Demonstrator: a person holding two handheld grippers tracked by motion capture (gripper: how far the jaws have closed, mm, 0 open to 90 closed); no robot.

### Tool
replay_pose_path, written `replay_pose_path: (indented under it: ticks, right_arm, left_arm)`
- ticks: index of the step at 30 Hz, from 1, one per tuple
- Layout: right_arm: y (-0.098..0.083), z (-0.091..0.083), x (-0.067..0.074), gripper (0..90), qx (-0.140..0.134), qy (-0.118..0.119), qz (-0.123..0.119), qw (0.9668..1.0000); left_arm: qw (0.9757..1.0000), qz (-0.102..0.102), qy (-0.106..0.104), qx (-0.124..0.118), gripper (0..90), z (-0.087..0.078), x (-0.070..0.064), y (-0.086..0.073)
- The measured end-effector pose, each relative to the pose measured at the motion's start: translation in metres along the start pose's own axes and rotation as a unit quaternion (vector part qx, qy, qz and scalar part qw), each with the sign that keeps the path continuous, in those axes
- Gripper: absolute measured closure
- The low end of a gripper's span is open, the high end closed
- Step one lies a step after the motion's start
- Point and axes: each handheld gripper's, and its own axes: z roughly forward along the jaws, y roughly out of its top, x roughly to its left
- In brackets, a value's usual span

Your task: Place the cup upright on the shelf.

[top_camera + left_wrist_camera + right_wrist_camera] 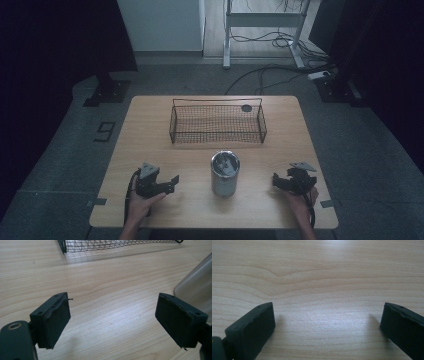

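While both grippers, left gripper (172, 181) and right gripper (276, 181), rest spread and empty near the tabletop's (150, 145) front edge, an upright metal canister (225, 173) stands between them, seemingly rigid, smooth, slippery, best gripped across its sides, below the rim.

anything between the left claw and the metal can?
Nothing visible. The left claw sits open left of the upright grey metal cylinder can, with bare light wooden table between them.

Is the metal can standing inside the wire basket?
No, the metal can stands upright on the table, in front of the wire basket.
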Motion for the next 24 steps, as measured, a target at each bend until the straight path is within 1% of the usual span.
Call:
replay_pose_path:
  ticks: [4,10,16,24]
  right_arm:
    - [0.0,0.0,0.0,0.0,0.001,0.0,0.001,1.0]
    - [0.0,0.0,0.0,0.0,0.0,0.0,0.001,1.0]
    - [0.0,0.0,0.0,0.0,-0.001,0.0,0.001,1.0]
    - [0.0,0.0,0.0,0.0,0.0,-0.002,0.002,1.0]
  left_arm:
    - [0.9999,-0.013,0.0,-0.009,12.8,-0.004,0.004,0.001]
    - [0.9995,-0.024,0.002,-0.021,12.7,-0.01,0.006,0.001]
    - [0.9995,-0.022,0.005,-0.021,14.2,-0.011,0.005,0.001]
    - [0.9997,-0.02,0.001,-0.017,14.1,-0.009,0.003,0.001]
